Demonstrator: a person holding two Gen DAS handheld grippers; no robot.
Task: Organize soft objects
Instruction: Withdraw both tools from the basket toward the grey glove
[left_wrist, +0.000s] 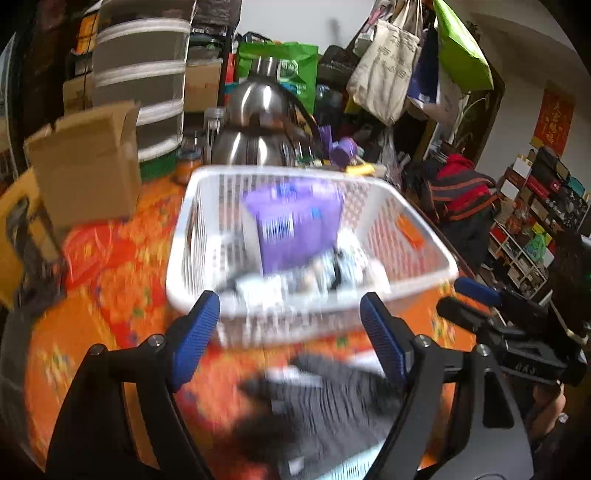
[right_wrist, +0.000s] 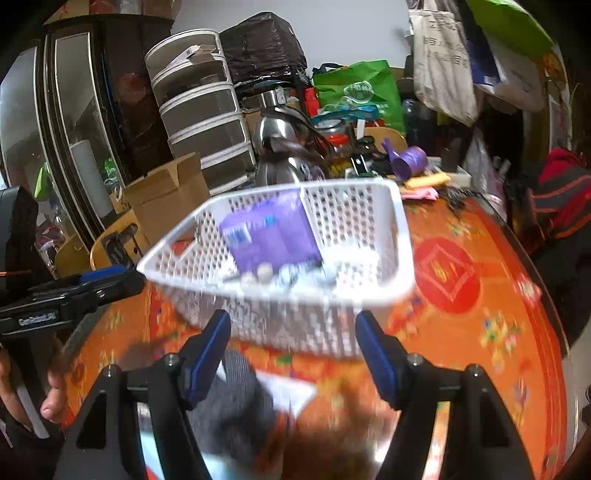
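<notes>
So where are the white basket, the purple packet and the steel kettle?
white basket (left_wrist: 424, 236): left wrist view, right wall.
purple packet (left_wrist: 295, 225): left wrist view, its front.
steel kettle (right_wrist: 280, 129): right wrist view, upper body.

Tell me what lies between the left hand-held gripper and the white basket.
In the left wrist view, a dark grey cloth lies on the orange tablecloth between the left hand-held gripper and the white basket.

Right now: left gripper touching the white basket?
Cannot tell. In the left wrist view the left gripper has open jaws close to the white basket, but motion blur hides any gap or contact.
</notes>
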